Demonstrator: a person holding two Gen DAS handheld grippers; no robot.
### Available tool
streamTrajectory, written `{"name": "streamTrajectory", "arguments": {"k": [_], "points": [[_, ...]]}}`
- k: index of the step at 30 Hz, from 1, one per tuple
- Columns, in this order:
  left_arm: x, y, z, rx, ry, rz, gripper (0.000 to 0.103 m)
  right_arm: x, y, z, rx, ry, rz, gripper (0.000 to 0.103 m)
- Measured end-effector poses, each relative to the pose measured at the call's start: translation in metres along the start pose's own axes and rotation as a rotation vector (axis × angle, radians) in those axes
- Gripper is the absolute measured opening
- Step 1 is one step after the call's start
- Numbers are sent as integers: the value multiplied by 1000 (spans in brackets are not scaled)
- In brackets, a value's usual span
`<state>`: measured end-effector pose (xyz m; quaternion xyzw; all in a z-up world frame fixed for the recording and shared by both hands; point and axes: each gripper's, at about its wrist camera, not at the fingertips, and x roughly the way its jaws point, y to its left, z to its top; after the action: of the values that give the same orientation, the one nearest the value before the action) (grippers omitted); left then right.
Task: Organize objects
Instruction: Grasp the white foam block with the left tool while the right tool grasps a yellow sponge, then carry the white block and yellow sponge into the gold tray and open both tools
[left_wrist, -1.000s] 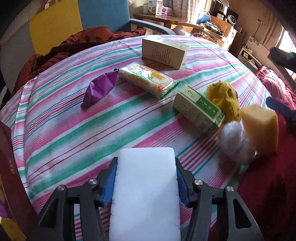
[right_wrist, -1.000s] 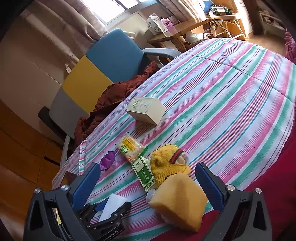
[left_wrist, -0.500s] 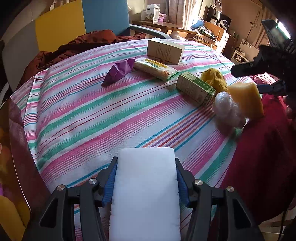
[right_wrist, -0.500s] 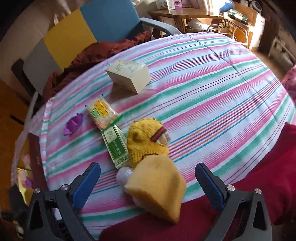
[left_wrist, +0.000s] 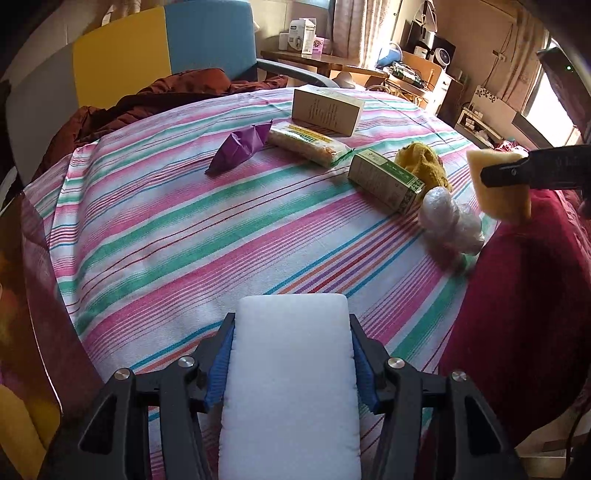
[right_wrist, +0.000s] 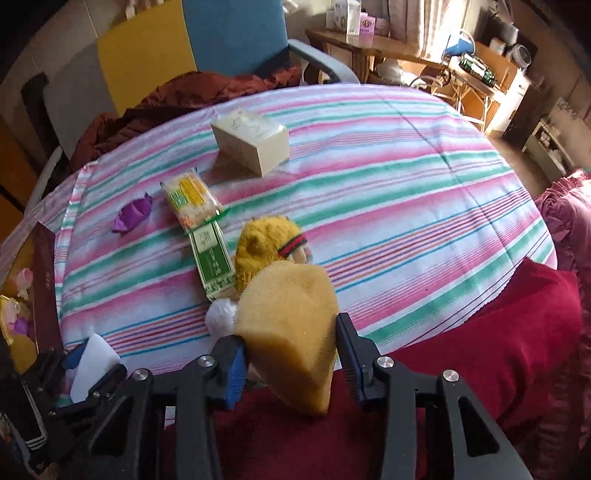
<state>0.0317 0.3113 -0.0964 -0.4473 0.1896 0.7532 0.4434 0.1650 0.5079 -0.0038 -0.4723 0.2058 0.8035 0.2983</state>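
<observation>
Left wrist view: left gripper (left_wrist: 291, 345) clamps a smooth white foam block (left_wrist: 291, 384) above the striped cloth (left_wrist: 184, 229); right gripper (right_wrist: 290, 349) pinches a porous yellow sponge (right_wrist: 291, 328) at the table's edge.

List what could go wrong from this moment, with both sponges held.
1. The yellow sponge is pinched off-centre in the right hand-held gripper, its bulk sticking out in front; it may twist or slip out.
2. The plastic-wrapped bundle sits near the table edge, beside the right hand-held gripper; a sweep could knock it off.
3. The white sponge hides what lies under the left hand-held gripper.
</observation>
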Motion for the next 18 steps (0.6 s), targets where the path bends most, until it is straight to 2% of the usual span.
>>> {"name": "streamTrajectory", "arguments": {"k": [2,7,12,18], "points": [[-8,6,-1,-36,-12,-43,56,-18,9,5,-13,-66,39,44],[-46,14,-4,-68,-87,-62,56,-36,55,10,-92,-143,157,44],[-88,35,-10,-119,-162,-26,56,-29,116,4,-186,-124,277,44],[-132,77,-28,-238,-237,46,56,-17,198,-9,-310,-78,410,44]]}}
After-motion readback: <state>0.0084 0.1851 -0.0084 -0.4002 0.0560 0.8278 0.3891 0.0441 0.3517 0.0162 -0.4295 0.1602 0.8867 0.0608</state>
